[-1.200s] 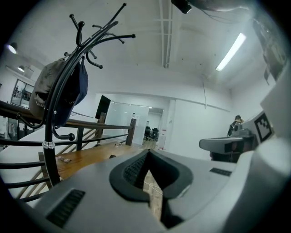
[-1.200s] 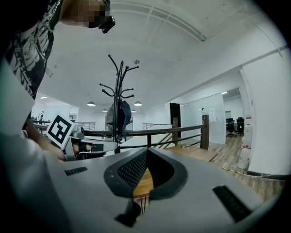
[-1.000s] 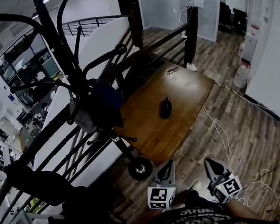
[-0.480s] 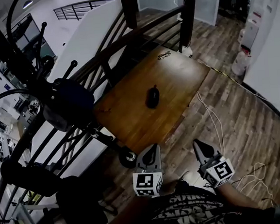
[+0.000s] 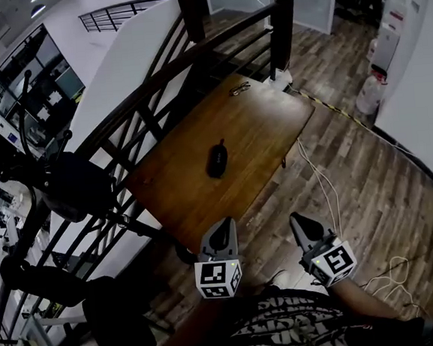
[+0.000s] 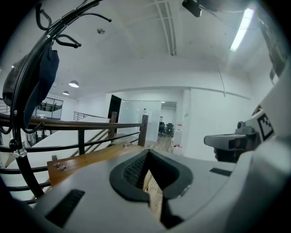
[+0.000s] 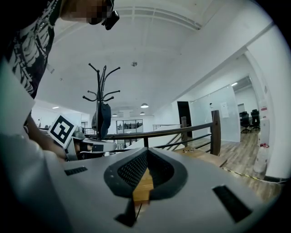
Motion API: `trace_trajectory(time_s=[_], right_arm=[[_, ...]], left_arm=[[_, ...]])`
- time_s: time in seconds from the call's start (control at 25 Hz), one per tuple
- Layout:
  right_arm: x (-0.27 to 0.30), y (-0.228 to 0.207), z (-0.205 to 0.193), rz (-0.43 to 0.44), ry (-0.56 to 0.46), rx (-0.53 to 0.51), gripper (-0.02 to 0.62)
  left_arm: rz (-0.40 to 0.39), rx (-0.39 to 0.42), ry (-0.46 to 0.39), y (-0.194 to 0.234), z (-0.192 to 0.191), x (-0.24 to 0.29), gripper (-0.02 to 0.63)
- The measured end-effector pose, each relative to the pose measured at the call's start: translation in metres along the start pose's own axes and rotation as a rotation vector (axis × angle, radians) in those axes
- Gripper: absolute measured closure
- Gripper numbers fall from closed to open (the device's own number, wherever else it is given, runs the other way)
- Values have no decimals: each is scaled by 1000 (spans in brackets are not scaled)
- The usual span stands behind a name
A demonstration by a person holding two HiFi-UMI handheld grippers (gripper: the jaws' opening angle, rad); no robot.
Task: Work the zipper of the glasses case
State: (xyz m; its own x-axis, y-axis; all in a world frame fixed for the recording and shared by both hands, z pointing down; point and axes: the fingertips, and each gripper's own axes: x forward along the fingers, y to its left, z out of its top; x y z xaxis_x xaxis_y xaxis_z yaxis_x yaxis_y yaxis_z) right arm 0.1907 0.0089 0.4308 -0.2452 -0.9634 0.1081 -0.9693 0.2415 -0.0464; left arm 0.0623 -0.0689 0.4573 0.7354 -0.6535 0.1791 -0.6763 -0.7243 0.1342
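Glasses case [image 5: 217, 159]: dark, lying on its own near the middle of the wooden table [image 5: 274, 137]. Its zipper is too small for me to make out.

Left gripper [image 5: 226, 224]: jaws pressed together, nothing between them. Right gripper [image 5: 297, 219]: jaws likewise together and empty. I have both held side by side over the plank floor, short of the table's near edge and well apart from the case.

Markings: each gripper carries a marker cube [image 5: 217, 278] with black-and-white square patterns, the only markings I can make out. A sheet [image 7: 224, 109] is posted on the glass wall in the right gripper view, its print too small to read.

Other items: a pair of glasses [image 5: 239, 89] at the table's far end, a railing [image 5: 155, 76] along the table's left side, a coat stand [image 5: 8, 160] with a dark bag [image 5: 71, 185] at far left, and pale cables [image 5: 325, 196] trailing on the floor to the right of the table.
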Motion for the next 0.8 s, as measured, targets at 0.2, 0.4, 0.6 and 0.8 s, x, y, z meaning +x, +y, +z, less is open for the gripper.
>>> trace_trajectory(time_s=[0.2, 0.4, 0.6, 0.8], right_arm=[[-3, -39, -1, 29, 10, 9, 597], [6, -62, -3, 53, 7, 33, 597], [38, -68, -16, 98, 27, 57, 597], [83, -61, -32, 146, 81, 45, 597]], left_arm=[[43, 1, -8, -16, 4, 31, 600], [76, 13, 10, -21, 5, 41, 600], [135, -4, 43, 3, -3, 45, 600], [170, -55, 66, 49, -17, 66, 600]])
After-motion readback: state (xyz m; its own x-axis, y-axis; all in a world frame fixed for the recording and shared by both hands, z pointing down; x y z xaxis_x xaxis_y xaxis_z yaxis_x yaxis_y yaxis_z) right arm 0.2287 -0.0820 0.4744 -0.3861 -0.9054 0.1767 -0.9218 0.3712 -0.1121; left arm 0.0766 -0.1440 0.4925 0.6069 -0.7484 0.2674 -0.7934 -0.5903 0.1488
